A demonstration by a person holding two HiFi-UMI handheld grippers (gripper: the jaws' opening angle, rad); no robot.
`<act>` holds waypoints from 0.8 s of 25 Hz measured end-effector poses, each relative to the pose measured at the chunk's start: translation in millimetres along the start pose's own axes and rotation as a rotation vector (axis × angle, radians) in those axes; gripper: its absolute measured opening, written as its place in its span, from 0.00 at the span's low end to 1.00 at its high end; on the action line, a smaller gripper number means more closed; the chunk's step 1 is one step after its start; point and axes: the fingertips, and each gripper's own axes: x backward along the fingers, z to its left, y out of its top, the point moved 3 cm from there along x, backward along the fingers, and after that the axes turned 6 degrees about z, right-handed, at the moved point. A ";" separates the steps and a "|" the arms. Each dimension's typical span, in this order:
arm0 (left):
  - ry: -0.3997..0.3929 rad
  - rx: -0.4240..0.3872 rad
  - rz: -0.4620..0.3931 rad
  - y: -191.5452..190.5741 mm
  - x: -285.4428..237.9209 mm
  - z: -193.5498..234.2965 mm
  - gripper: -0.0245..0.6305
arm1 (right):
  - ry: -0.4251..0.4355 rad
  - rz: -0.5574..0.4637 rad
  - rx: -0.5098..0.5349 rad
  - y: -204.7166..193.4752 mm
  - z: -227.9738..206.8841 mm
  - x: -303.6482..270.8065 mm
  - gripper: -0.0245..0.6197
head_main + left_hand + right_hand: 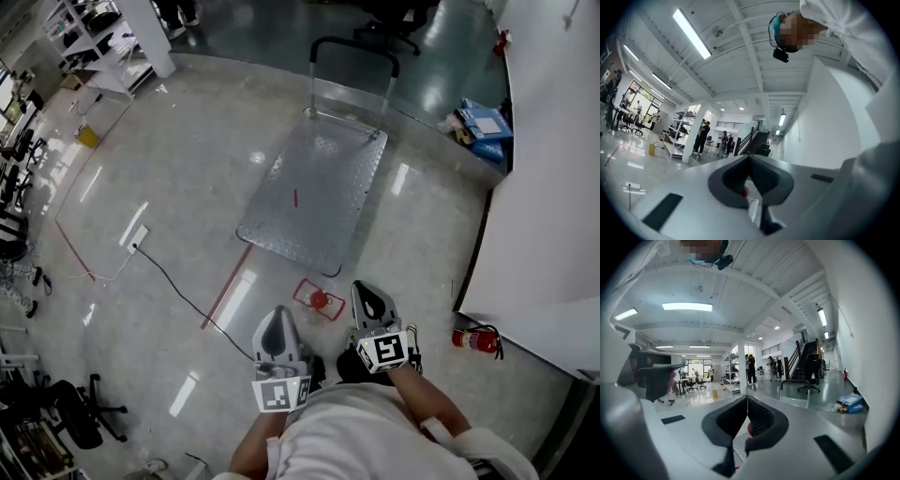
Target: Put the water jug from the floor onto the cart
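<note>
I work two tongs. The left tongs [750,159] are pressed together and nothing is in them. The right tongs [747,399] are pressed together too and hold nothing. Each has one cube with black and white squares, the left cube [279,394] and the right cube [387,351]. The squares are shapes, not words.

The jug [319,299] is on the floor, just past the tips of my tongs, between them and the cart [314,187]. I see one round red top. I cannot make out the rest of it. It sits inside one red square [300,288] marked on the floor.

There is one cart. It is flat and silver, with one handle [354,45] at its far end and one short red mark [295,198] on its deck. The jug is near the cart's close edge but not touching it.

One red line [225,289] runs along the floor from the cart's near corner. One black cable [178,286] leads to one white plate [137,236]. On my right, one red fire extinguisher [476,339] lies by the white wall [544,187]. Far off, some blue boxes [485,122] sit by that wall, and their print is too small to read. One yellow thing [86,138] stands near the white shelves [94,37].
</note>
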 end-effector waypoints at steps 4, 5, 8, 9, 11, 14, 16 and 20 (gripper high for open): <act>0.001 0.005 0.008 -8.2 -5.1 6.8 0.04 | 0.024 0.161 0.019 -51.1 1.8 -37.2 0.05; 0.002 0.004 0.009 -11.1 -6.7 9.5 0.04 | 0.032 0.211 0.024 -69.4 3.4 -48.4 0.05; 0.001 0.010 0.012 -23.3 -13.8 19.3 0.04 | 0.062 0.382 0.031 -135.8 9.3 -82.0 0.09; 0.000 0.014 0.015 -28.5 -16.7 22.6 0.04 | 0.079 0.447 0.030 -158.9 12.3 -92.0 0.13; 0.000 0.018 0.026 -39.6 -20.8 28.2 0.04 | 0.125 0.580 0.033 -203.7 21.2 -107.5 0.26; -0.002 0.031 0.050 -59.3 -21.4 34.2 0.04 | 0.171 0.782 0.066 -276.0 33.1 -116.7 0.35; -0.003 0.046 0.066 -74.2 -22.1 39.1 0.04 | 0.183 0.898 0.081 -322.4 37.5 -121.3 0.38; -0.005 0.055 0.092 -100.5 -13.1 47.3 0.04 | 0.210 1.051 0.083 -397.2 47.7 -126.4 0.44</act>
